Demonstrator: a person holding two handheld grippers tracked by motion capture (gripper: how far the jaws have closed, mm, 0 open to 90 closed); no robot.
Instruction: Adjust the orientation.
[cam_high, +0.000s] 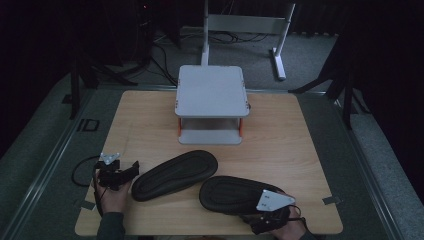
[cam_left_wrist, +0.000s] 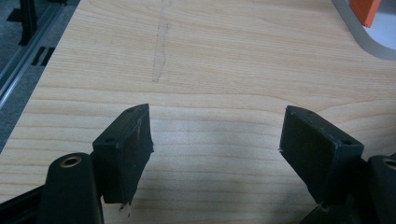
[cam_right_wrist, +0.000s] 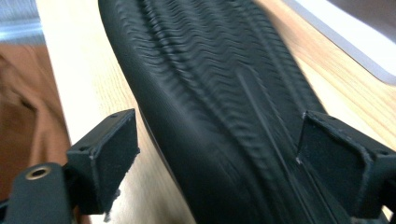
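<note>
Both tongs (cam_left_wrist: 215, 140) (cam_right_wrist: 219, 158) wide, light wooden table (cam_high: 280, 145), grey carpet (cam_high: 380, 150), dark room

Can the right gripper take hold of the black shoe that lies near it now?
Probably yes: the right gripper is open, its fingers standing either side of the black shoe, sole up, with nothing between them.
</note>
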